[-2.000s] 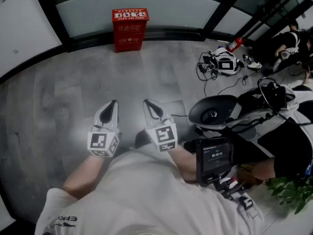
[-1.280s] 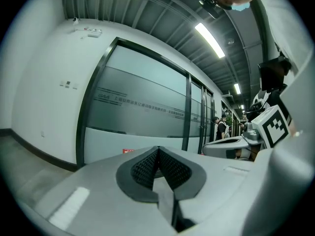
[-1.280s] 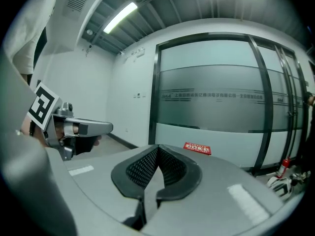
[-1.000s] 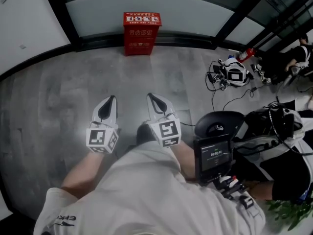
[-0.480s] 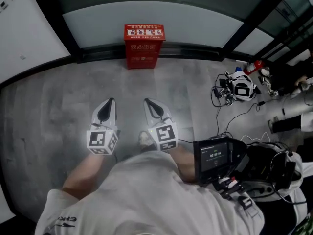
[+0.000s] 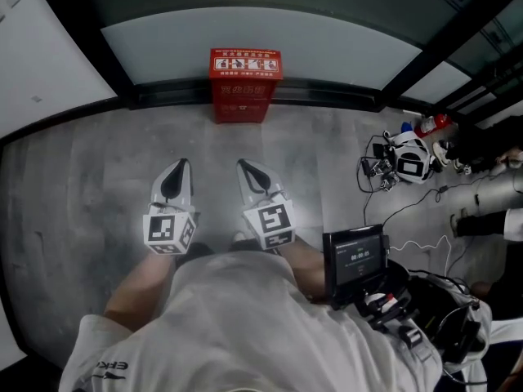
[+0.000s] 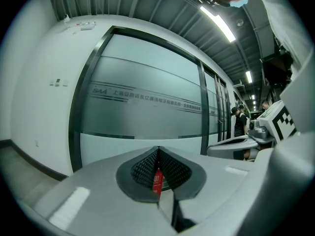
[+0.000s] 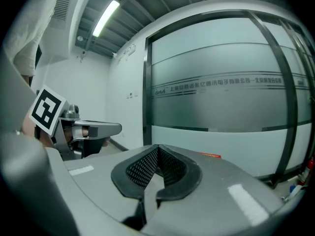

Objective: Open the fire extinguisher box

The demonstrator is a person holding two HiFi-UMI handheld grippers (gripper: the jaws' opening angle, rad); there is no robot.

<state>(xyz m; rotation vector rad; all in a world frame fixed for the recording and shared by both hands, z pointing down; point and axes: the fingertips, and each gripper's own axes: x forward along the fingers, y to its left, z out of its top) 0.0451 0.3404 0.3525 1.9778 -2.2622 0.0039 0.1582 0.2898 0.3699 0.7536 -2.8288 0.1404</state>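
Box [image 6: 244,84] whole only in head view

Grey floor [image 6: 98,178] with red box [image 6: 245,84]

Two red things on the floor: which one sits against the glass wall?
The red box, square and upright, straight ahead of the left gripper and right gripper. The small red extinguisher is far right, beside the cabled gear.

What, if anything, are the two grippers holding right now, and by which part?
Nothing is held: the left gripper and the right gripper are both shut and empty, well short of the fire extinguisher box.
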